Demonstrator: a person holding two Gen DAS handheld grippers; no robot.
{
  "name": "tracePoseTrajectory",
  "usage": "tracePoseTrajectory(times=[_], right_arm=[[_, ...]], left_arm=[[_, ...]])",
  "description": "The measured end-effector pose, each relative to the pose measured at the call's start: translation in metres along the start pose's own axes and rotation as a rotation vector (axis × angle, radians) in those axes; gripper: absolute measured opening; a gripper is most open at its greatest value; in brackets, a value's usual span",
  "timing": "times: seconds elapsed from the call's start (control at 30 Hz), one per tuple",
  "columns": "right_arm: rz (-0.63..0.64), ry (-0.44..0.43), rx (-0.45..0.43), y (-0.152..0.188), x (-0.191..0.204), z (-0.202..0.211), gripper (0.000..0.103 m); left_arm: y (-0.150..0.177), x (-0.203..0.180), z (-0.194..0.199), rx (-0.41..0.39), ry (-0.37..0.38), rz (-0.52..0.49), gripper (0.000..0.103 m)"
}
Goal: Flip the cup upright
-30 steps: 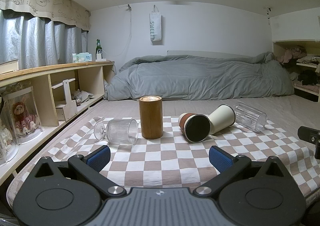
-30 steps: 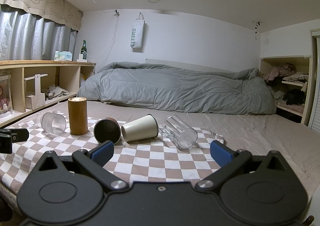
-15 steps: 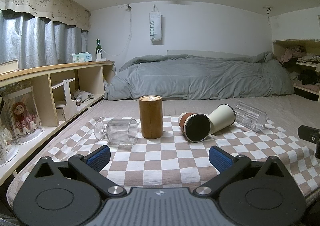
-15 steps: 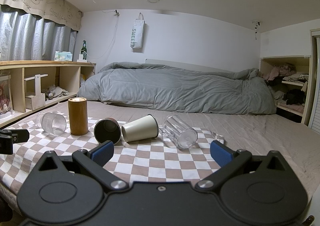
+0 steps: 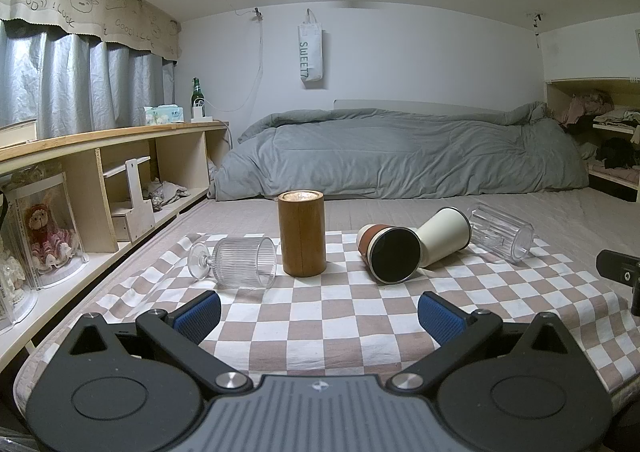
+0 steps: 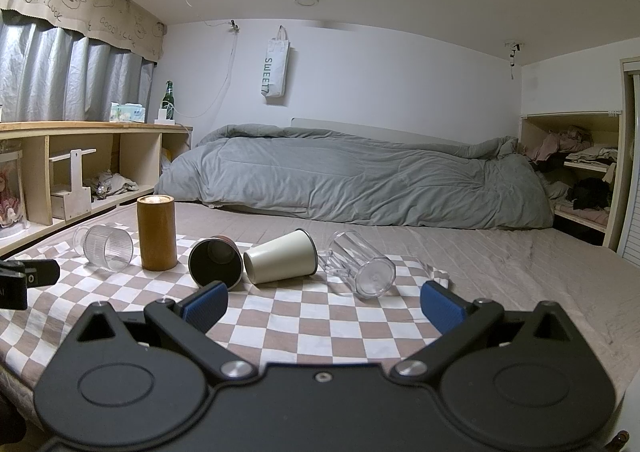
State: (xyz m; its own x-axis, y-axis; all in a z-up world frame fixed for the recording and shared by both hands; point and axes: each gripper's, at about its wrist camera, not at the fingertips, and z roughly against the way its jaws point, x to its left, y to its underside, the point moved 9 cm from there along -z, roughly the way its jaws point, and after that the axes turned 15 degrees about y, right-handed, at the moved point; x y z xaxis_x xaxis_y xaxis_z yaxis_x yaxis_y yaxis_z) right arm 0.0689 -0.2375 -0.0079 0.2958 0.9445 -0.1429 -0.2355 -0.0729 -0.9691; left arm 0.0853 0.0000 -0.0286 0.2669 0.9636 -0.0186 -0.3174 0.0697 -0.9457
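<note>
Several cups sit on a checkered cloth (image 5: 320,316). A ribbed stemmed glass (image 5: 240,262) (image 6: 106,248) lies on its side at the left. A wooden cylinder cup (image 5: 302,232) (image 6: 157,232) stands upright. A brown cup with a dark inside (image 5: 390,254) (image 6: 216,262), a cream cup (image 5: 444,236) (image 6: 282,258) and a clear faceted glass (image 5: 502,232) (image 6: 362,264) lie on their sides. My left gripper (image 5: 320,316) is open and empty, short of the cups. My right gripper (image 6: 324,308) is open and empty, near the clear glass.
The cloth covers a bed mattress (image 6: 520,272). A grey duvet (image 5: 400,155) is heaped at the back. A wooden shelf unit (image 5: 100,179) runs along the left. The right gripper's body (image 5: 620,272) shows at the left view's right edge.
</note>
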Motion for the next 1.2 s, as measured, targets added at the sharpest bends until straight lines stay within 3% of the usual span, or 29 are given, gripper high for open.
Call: tracePoseTrajectory(times=[0.6,0.87,1.2], right_arm=[[-0.001,-0.001,0.002,0.000,0.000,0.000,0.103],[-0.013,-0.010,0.012,0.002,0.001,-0.002,0.103],[-0.048,-0.033,0.037,0.001,0.000,-0.008,0.103]], left_arm=[[-0.001,0.002,0.001,0.005,-0.006,-0.004,0.103],[-0.003,0.014,-0.009,0.074,0.015,-0.006,0.103],[-0.047,0.051,-0.061,0.116,0.014,-0.108,0.103]])
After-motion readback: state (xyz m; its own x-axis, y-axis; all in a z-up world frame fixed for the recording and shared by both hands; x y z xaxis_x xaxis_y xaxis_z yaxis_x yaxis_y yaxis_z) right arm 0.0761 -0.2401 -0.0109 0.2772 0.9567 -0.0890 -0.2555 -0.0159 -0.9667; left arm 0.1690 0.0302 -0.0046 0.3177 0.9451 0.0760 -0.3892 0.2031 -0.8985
